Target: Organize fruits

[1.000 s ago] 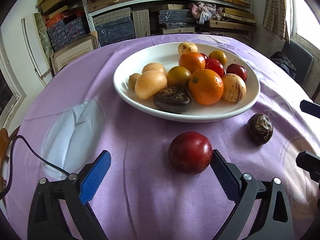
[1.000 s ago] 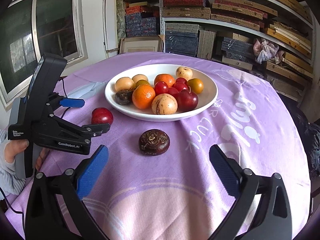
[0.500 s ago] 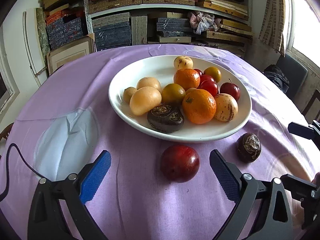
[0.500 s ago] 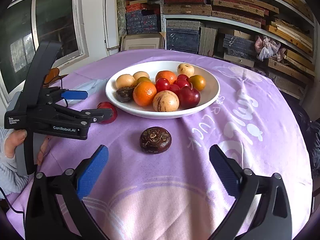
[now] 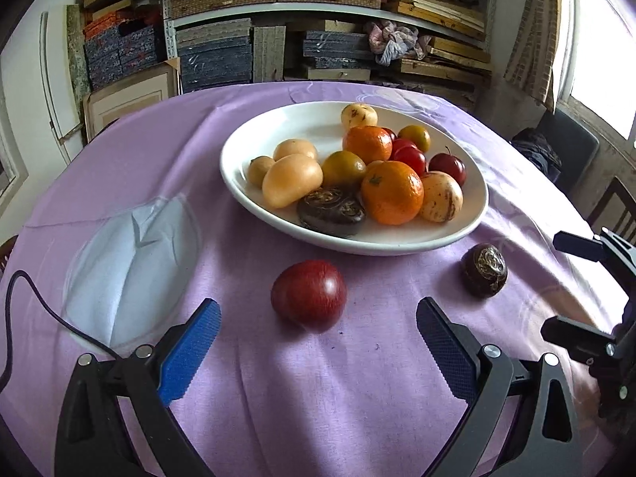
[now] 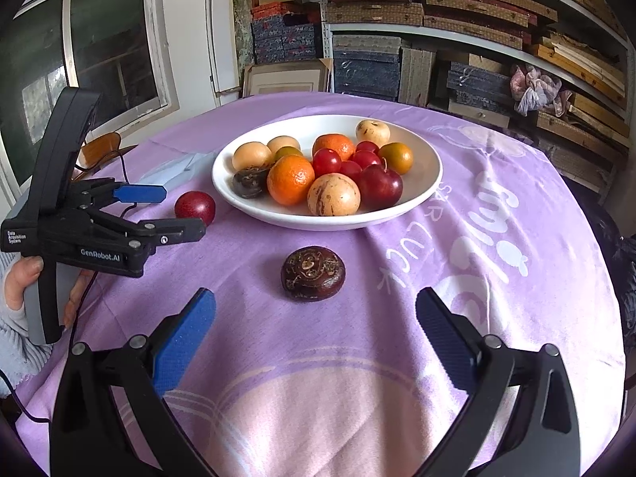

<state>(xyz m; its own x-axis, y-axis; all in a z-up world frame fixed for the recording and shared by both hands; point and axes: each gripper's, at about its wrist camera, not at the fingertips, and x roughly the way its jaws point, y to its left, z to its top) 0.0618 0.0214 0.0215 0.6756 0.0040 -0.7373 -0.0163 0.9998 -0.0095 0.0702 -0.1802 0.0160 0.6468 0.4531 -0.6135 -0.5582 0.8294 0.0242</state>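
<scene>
The red plum [image 5: 309, 295] sits on the purple cloth [image 5: 278, 377] at 12 o'clock from the left gripper [image 5: 318, 342], just ahead of its wide-apart jaws. The white bowl [image 5: 469, 222] is farther on. The right gripper [image 6: 316, 332] is wide apart too, facing the dark brown fruit [image 6: 313, 273].

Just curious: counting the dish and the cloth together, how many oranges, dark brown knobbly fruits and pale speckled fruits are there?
oranges: 2
dark brown knobbly fruits: 2, one in the dish, one on the cloth
pale speckled fruits: 2
Total: 6
</scene>
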